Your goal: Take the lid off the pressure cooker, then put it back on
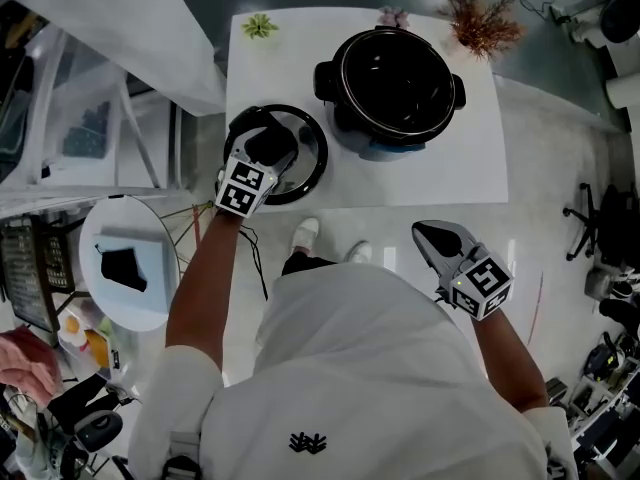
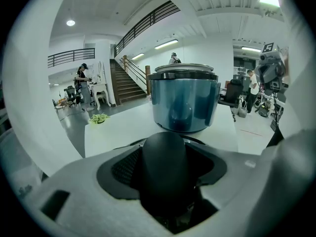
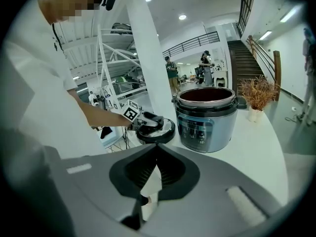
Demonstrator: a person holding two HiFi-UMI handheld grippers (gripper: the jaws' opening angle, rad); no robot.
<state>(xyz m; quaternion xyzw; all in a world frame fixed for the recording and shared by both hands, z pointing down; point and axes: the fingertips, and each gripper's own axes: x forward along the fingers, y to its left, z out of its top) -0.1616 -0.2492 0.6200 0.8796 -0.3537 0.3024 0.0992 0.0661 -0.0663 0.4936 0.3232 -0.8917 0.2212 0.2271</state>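
Note:
The open blue pressure cooker (image 1: 390,83) stands at the back right of the white table (image 1: 450,168), its dark pot showing; it also fills the left gripper view (image 2: 183,102) and appears in the right gripper view (image 3: 206,117). Its round black lid (image 1: 305,173) sits low at the table's front-left corner; I cannot tell whether it touches the top. My left gripper (image 1: 262,148) is shut on the lid's black handle (image 2: 165,167), which fills the space between the jaws. Off the table's front edge, my right gripper (image 1: 432,236) is shut and holds nothing.
Along the table's back edge stand a small green plant (image 1: 260,25), a pink one (image 1: 392,16) and a dried reddish bunch (image 1: 480,18). A round white side table (image 1: 125,263) is down at the left. Office chairs and gear crowd the right floor.

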